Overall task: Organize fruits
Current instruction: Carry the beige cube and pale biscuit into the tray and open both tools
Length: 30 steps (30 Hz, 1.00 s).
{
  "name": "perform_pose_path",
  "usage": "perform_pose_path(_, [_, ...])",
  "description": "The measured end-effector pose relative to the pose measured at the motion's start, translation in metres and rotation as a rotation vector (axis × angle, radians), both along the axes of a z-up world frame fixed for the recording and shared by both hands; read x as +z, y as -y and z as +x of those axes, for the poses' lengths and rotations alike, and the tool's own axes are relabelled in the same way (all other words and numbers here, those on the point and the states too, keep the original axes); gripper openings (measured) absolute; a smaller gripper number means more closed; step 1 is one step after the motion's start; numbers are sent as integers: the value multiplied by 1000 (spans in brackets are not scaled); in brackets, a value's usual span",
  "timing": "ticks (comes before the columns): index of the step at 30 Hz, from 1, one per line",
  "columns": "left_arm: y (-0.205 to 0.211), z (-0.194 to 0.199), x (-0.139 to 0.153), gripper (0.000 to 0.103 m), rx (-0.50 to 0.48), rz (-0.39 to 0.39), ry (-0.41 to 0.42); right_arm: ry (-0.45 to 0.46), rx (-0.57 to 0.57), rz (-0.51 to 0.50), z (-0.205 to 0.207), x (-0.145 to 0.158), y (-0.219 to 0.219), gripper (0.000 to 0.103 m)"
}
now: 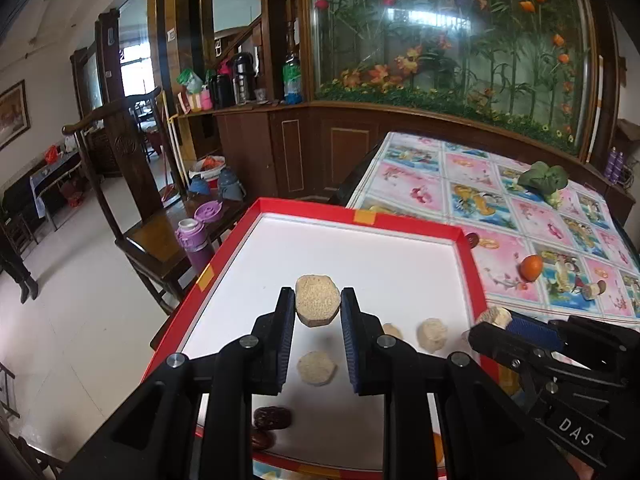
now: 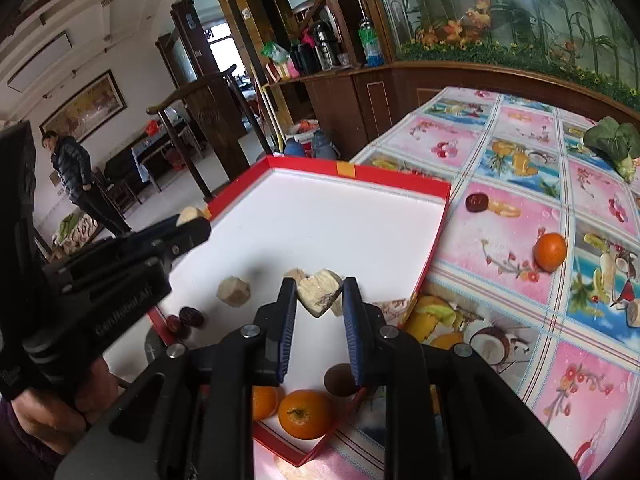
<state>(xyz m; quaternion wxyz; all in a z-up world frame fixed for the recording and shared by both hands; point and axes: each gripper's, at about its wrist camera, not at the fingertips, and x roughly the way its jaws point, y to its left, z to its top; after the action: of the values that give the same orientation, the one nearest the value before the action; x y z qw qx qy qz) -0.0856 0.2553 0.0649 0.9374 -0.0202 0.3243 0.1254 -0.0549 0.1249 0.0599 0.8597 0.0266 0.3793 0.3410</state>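
My left gripper [image 1: 318,304] is shut on a round beige fruit slice [image 1: 318,299], held above the white floor of the red-rimmed tray [image 1: 400,222]. My right gripper [image 2: 320,294] is shut on a pale wedge-shaped fruit chunk [image 2: 319,291] over the same tray [image 2: 392,185]; it also shows in the left wrist view as the right gripper [image 1: 496,322] at the tray's right rim. In the tray lie beige slices [image 1: 317,368] [image 1: 432,334], dark red dates [image 1: 272,418] and oranges [image 2: 306,414]. On the tablecloth lie an orange [image 2: 551,251], a date [image 2: 477,202] and a beige piece [image 1: 593,290].
A leafy green vegetable [image 2: 612,142] lies at the far side of the flowered tablecloth [image 2: 520,152]. A wooden chair [image 1: 132,184] and purple flasks [image 1: 194,244] stand left of the table. A person [image 2: 76,176] stands across the room. A hand [image 2: 48,408] holds the left gripper.
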Motion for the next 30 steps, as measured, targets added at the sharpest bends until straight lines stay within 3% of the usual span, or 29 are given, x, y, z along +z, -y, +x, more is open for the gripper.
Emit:
perform_pose_path(17, [-15,15,-34,22,21,3,-111,-113,85,-93,-3,-37,-36,26])
perform_pose_path(26, [-15,17,-41,23,33,15,-148,-92,92,-120,-7,-37,-38,26])
perform_pose_path(30, [-17,16,-40,41,54,15,-158,-104,102,-91,-7,-34,-34,33])
